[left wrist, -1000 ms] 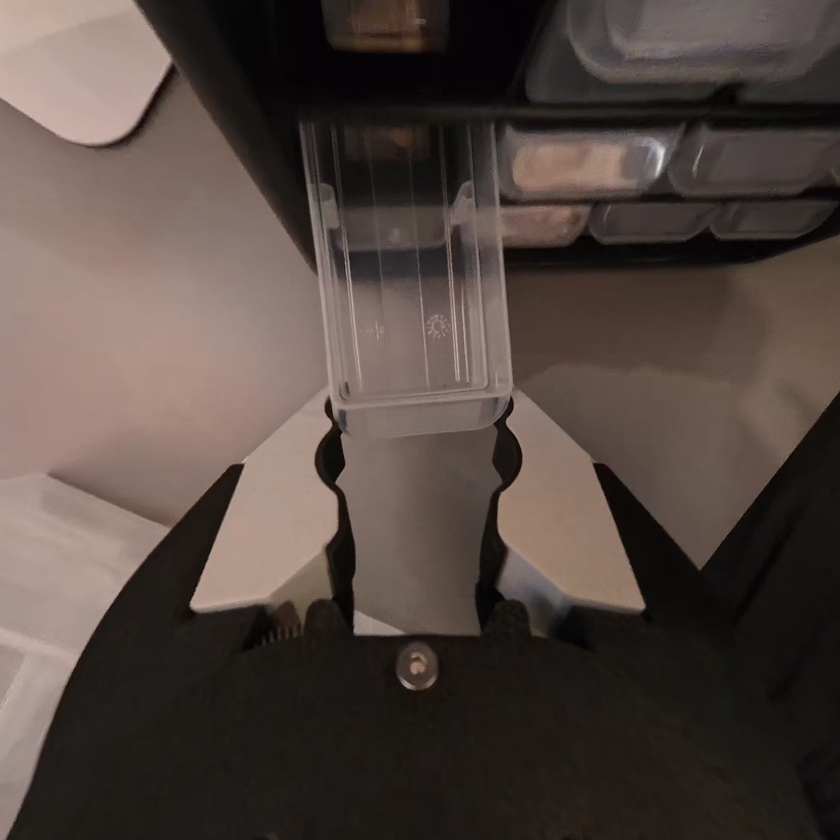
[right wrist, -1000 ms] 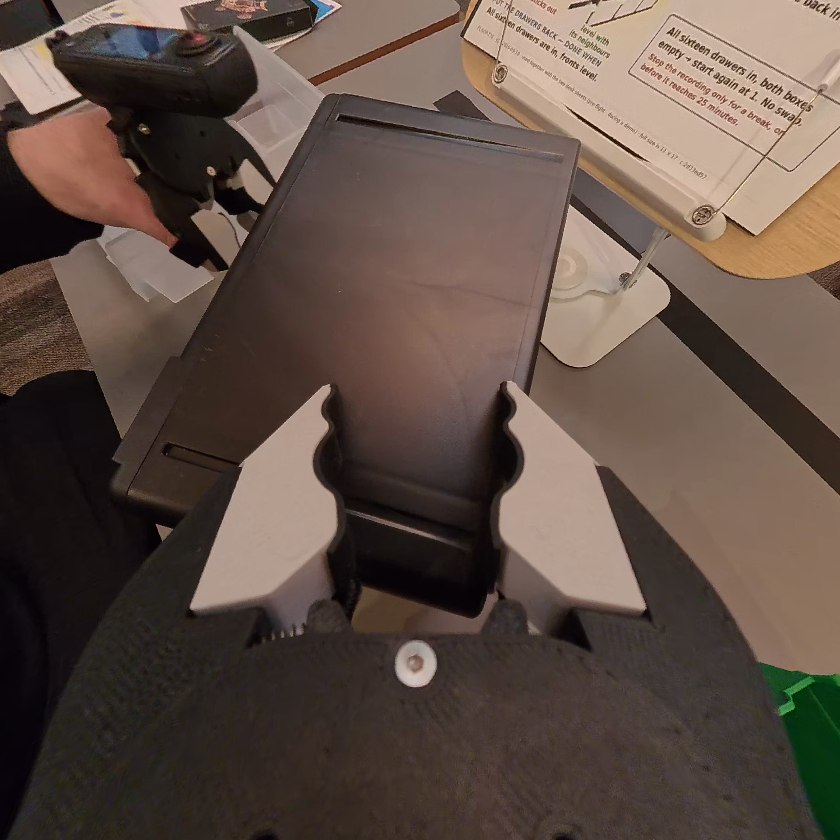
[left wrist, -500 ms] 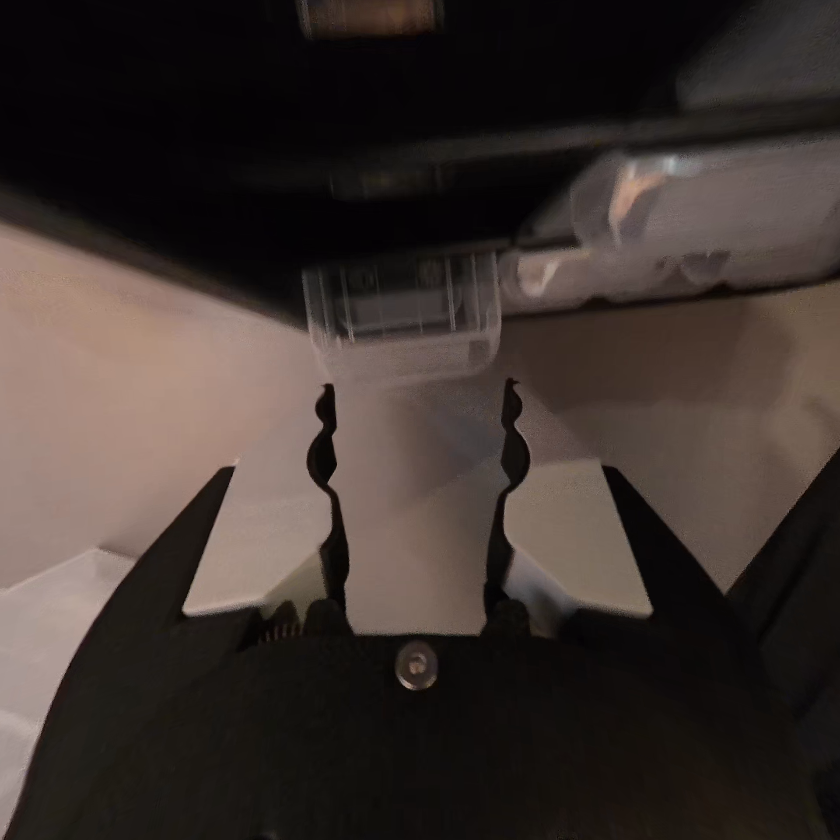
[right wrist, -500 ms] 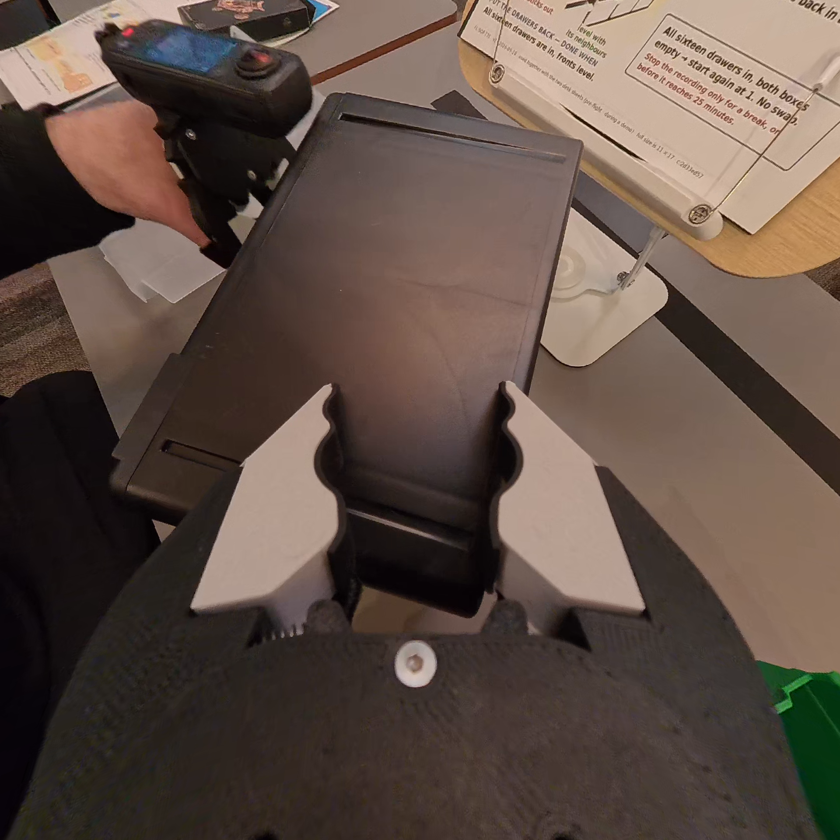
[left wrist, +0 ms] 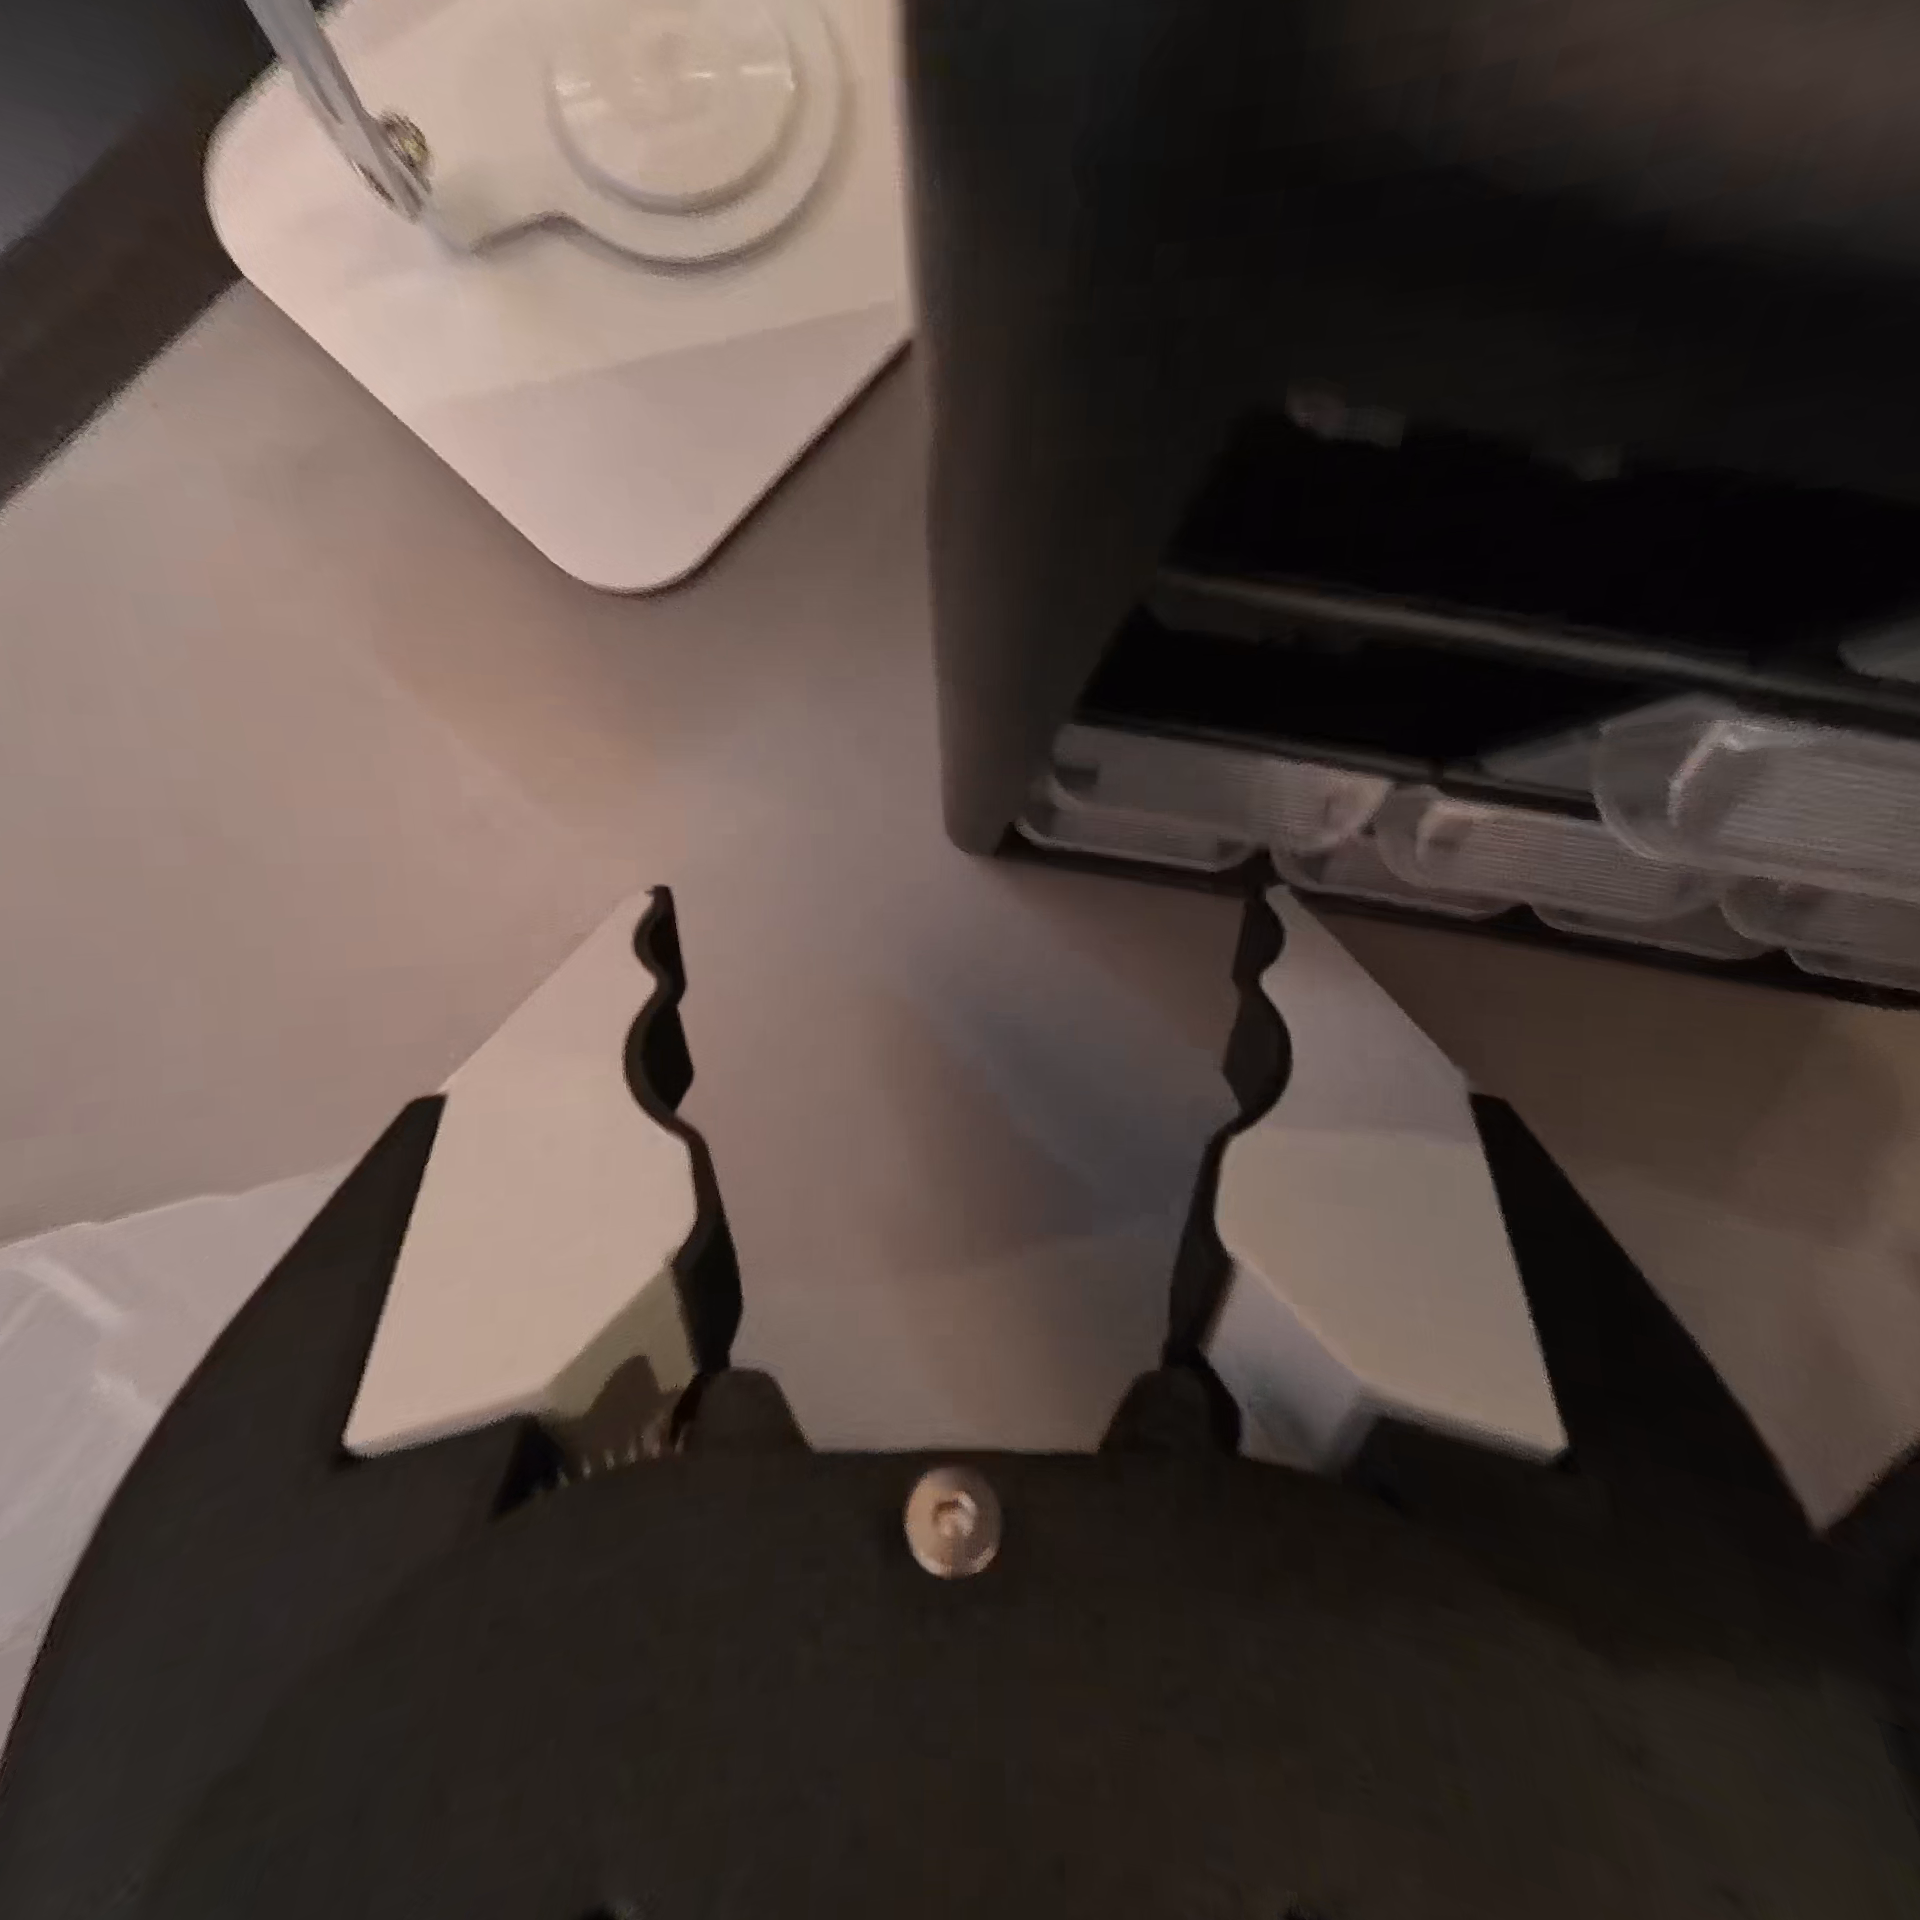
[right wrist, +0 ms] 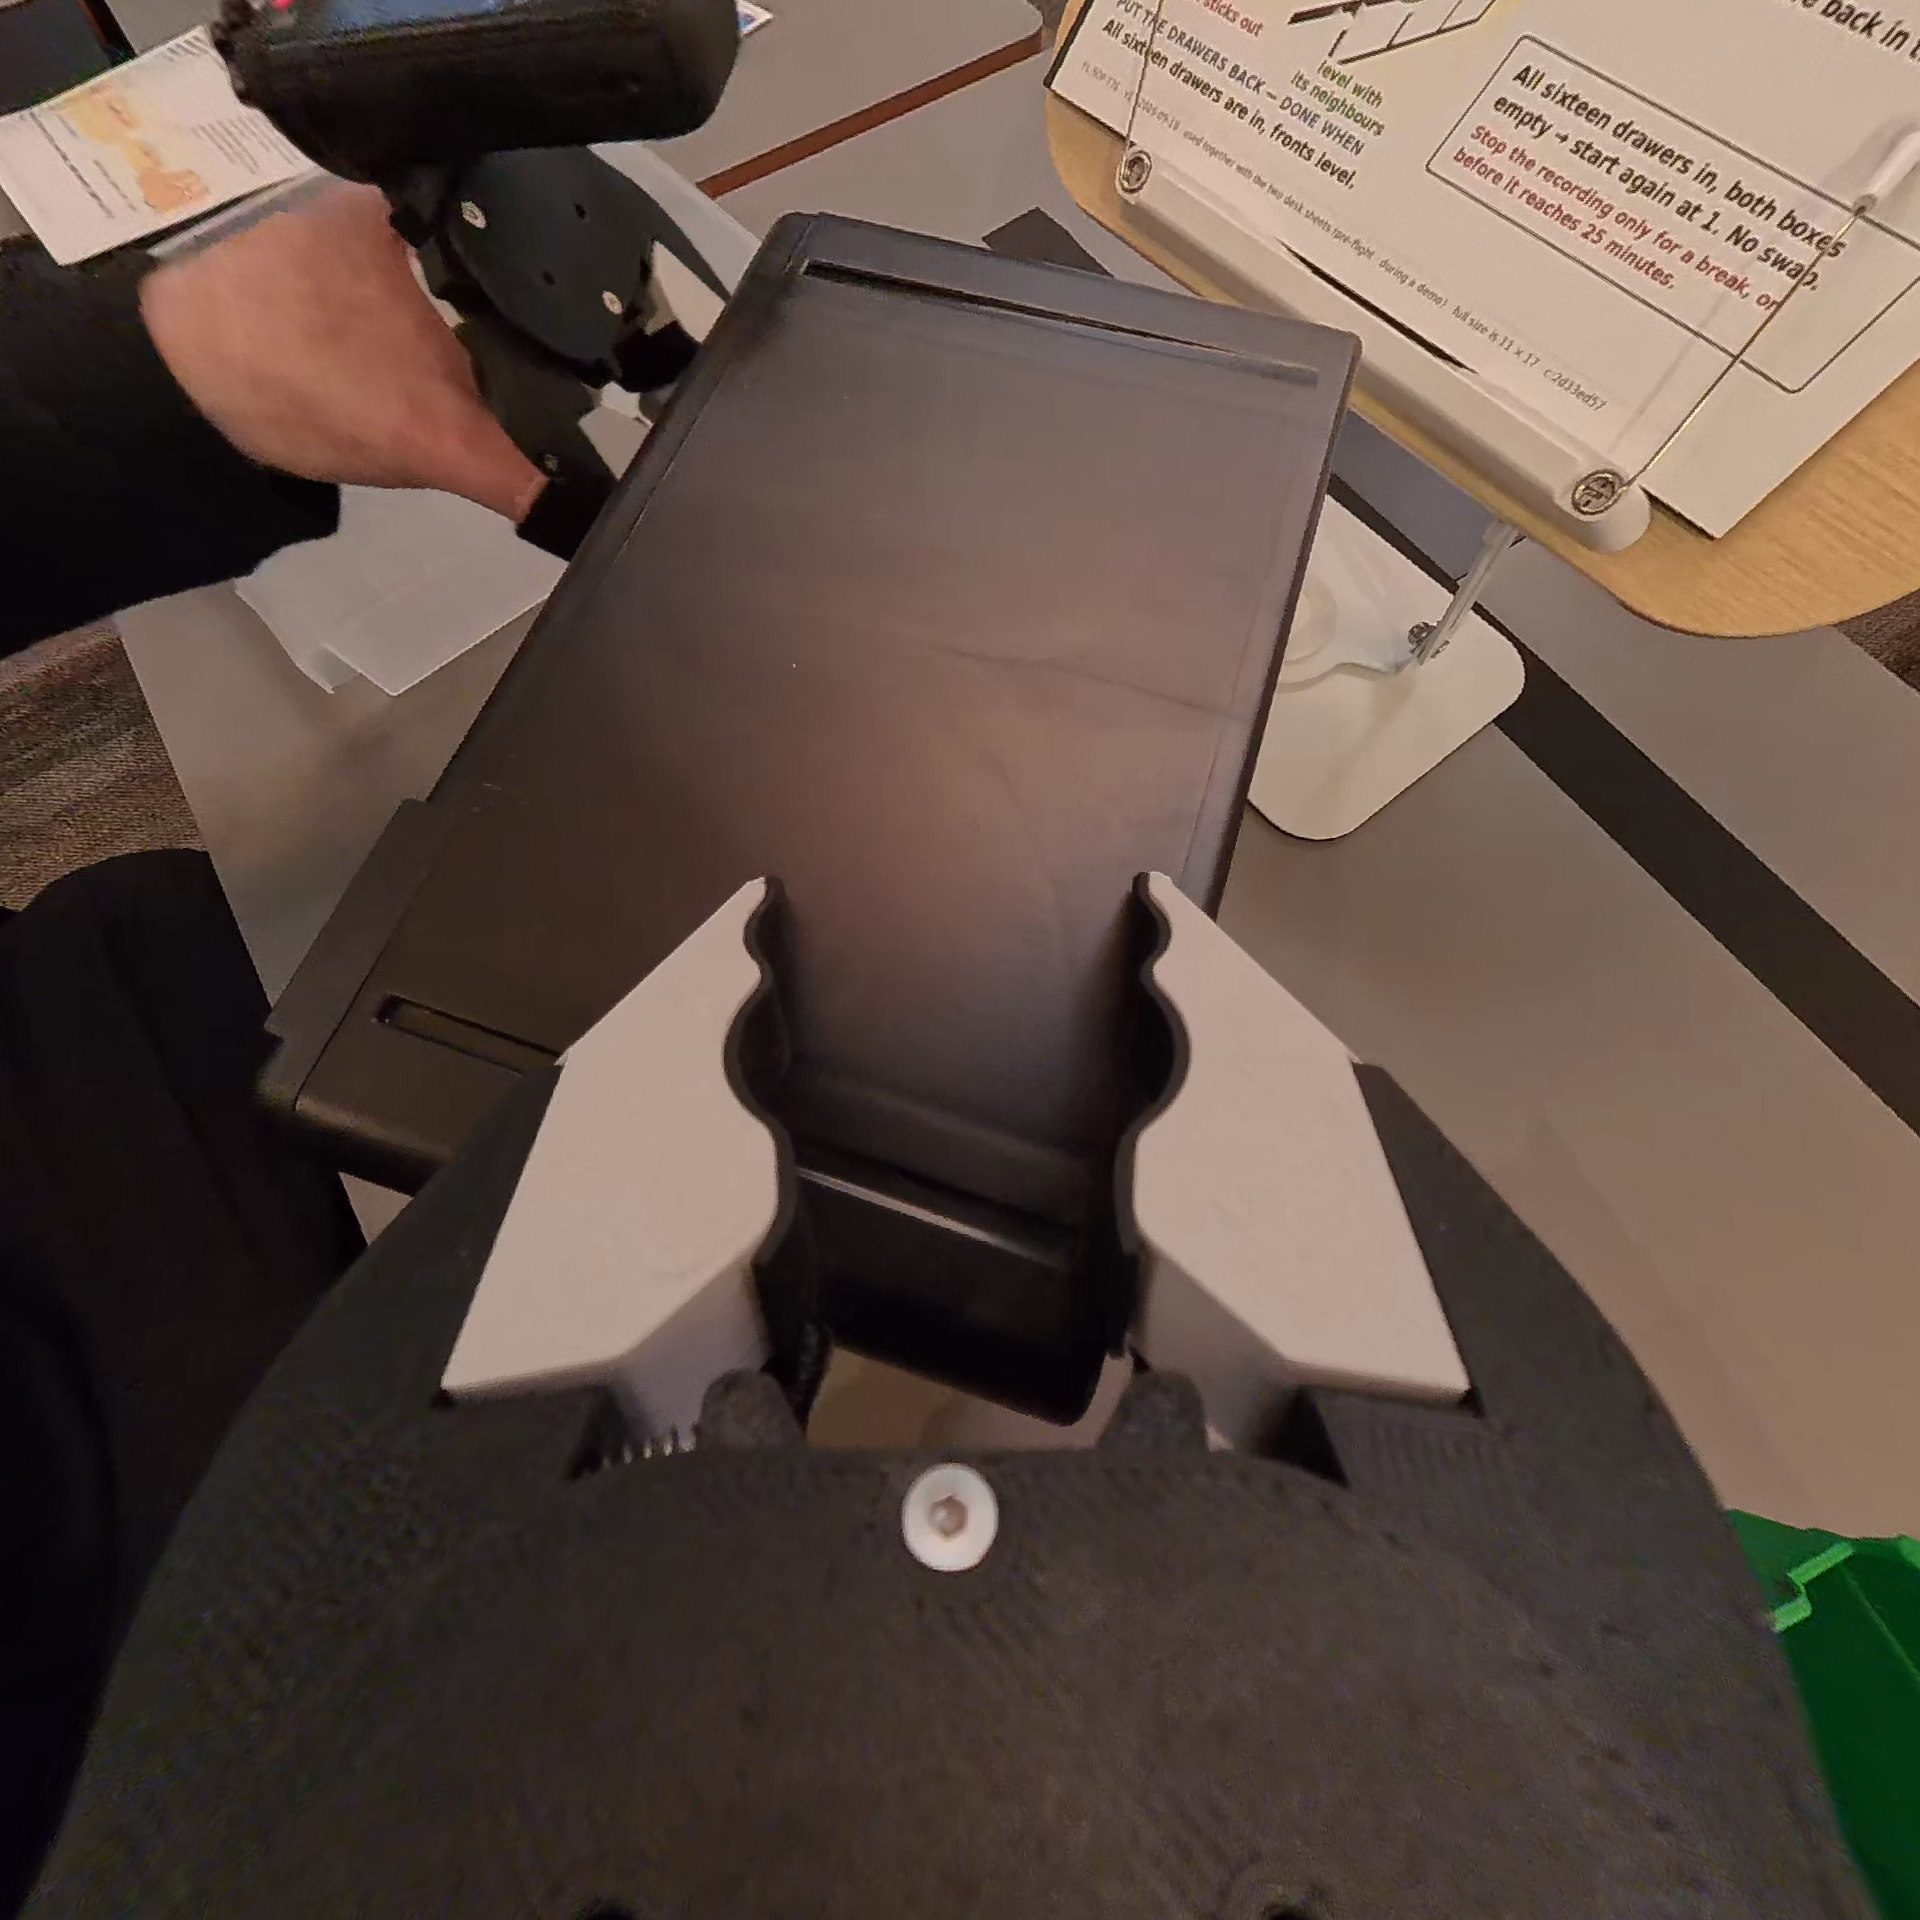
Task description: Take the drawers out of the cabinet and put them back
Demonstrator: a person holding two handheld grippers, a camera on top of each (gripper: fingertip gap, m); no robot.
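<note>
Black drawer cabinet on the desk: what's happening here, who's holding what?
A person works the black plastic drawer cabinet with two handheld tools. The right tool is shut on a block at the cabinet's near top edge, steadying it. The left tool is open and empty, just off the cabinet's front corner. The clear plastic drawers in the bottom row sit pushed in; darker slots above them look empty. A white stand base sits beside the cabinet.
</note>
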